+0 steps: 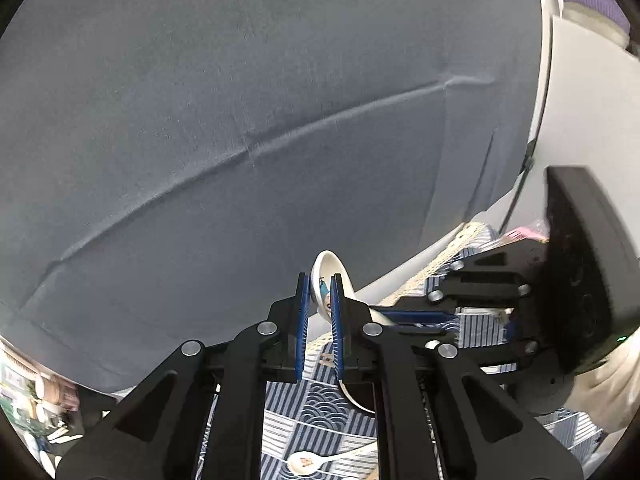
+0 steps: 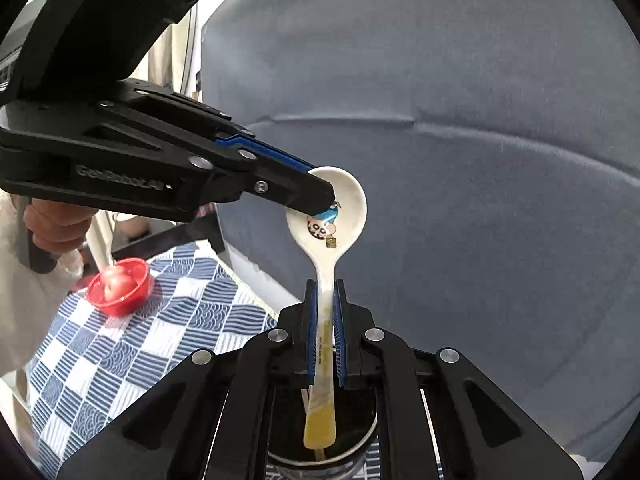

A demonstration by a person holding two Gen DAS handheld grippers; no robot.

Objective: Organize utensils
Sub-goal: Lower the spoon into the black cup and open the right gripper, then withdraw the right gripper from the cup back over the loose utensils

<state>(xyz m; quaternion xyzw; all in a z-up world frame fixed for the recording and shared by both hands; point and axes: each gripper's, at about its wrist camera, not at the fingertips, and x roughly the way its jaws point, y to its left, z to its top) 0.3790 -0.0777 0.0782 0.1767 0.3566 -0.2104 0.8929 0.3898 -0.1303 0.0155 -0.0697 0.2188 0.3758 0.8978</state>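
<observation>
above cup (image 2: 320,446) | both claws clamp one spoon (image 2: 334,216) — bowl (left), handle (right)

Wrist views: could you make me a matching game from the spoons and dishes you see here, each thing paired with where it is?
Things:
1. cartoon spoon
2. red bowl
3. dark cup
4. second white spoon

Places:
A. standing on the checked cloth, something pale inside
B. lying flat on the cloth
C. held in the air, the left gripper on its bowl and the right gripper on its handle
D. just below the right gripper, under the handle's yellow end

Pairs: 1-C, 2-A, 3-D, 4-B
</observation>
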